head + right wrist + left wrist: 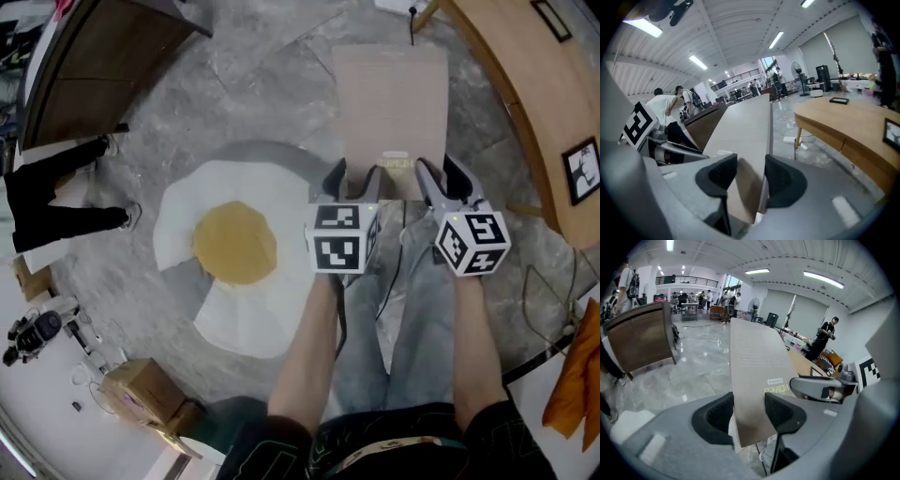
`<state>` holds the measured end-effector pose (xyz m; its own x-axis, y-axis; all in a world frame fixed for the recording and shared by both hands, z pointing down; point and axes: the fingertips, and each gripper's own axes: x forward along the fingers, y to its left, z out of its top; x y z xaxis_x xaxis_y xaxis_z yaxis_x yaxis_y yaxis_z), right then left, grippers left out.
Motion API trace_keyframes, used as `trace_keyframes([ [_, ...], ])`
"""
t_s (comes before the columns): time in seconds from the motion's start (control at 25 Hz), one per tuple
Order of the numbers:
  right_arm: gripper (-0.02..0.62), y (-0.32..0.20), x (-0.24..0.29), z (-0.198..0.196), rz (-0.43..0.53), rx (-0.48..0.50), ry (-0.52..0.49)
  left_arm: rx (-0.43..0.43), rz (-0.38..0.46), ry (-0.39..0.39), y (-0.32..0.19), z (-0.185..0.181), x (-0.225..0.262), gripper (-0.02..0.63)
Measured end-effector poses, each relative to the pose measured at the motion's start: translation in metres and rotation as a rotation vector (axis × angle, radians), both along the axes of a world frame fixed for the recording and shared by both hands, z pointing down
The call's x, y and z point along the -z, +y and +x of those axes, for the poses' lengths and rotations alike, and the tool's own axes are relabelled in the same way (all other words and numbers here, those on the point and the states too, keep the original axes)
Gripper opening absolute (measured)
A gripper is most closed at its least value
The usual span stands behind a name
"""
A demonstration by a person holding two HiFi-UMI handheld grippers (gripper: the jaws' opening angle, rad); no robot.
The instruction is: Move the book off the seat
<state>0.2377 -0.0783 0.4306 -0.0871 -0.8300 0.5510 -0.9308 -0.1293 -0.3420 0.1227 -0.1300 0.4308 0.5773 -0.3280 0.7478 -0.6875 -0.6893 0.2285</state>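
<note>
Left hand-held gripper (354,180) is clamping the near edge of the book (389,103), toward its left corner; in the left gripper view both pads are pressing on the pale beige cover, one on each face. Right hand-held gripper (442,183) is gripping the same near edge toward its right corner, jaws closed on the book just as firmly, with the spine edge running away from the camera in the right gripper view. The two grippers are sitting just beside each other.

The book is hanging in the air between them, roughly level, its far end pointing away from the person. A small white sticker (774,380) is showing near the gripped edge.

The egg-shaped seat cushion (234,244) is lying on the grey floor (262,84) to the left of the book, and the book is not touching it.

A curved wooden bench (520,89) is standing to the right, carrying a framed picture (583,173) near its edge. A cardboard box (139,389) is sitting on the floor at lower left.
</note>
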Motion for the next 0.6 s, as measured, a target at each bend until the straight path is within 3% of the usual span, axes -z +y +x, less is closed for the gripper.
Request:
trace_keyframes([
  [0.32,0.183,0.023,-0.022,0.171,-0.023,-0.203,-0.016,-0.212,-0.042,-0.011,0.0,0.185,-0.022,0.216],
  [0.6,0.182,0.059,-0.033,0.261,-0.04,-0.386,-0.062,-0.402,-0.062,-0.044,0.017,0.291,-0.03,0.216],
])
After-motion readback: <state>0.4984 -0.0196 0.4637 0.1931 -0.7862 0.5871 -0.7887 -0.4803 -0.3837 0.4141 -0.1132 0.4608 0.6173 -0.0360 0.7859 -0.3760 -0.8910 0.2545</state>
